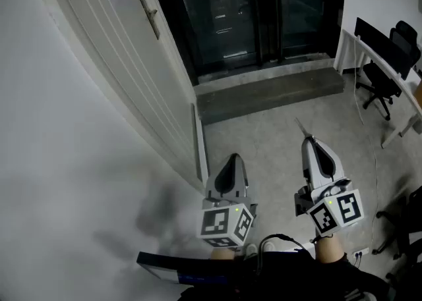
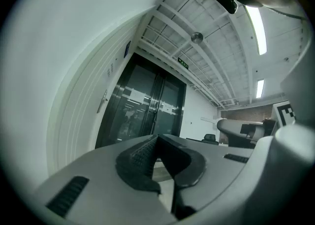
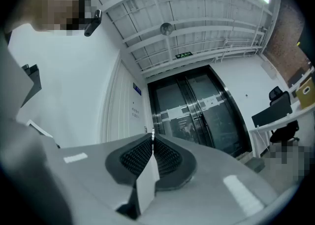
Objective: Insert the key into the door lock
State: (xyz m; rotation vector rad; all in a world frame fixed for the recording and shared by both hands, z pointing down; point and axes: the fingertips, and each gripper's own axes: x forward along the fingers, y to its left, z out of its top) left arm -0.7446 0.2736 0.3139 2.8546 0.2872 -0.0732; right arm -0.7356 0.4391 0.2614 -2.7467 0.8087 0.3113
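Though seen edge-on, key (image 3: 146, 184) clamped in right gripper (image 3: 153, 143)

Head view: high above the left gripper (image 1: 232, 159) and right gripper (image 1: 308, 141), facing forward and steeply down; floor (image 1: 277, 122) near, door (image 1: 125, 62) up the left, glass doors (image 1: 250, 10) far off at the top.
Left gripper view: low, close behind its closed jaws, tilted up; faces the glass doors, with the door at left and the ceiling (image 2: 216, 37) above.
Right gripper view: close behind its jaws and the pinched key (image 3: 153, 138), tilted up; glass doors centred, desk (image 3: 275, 120) at right.
Shared: all three take in the door and glass doors; the handle (image 1: 150, 18) shows in the head and left gripper views, and perhaps as a speck in the right.
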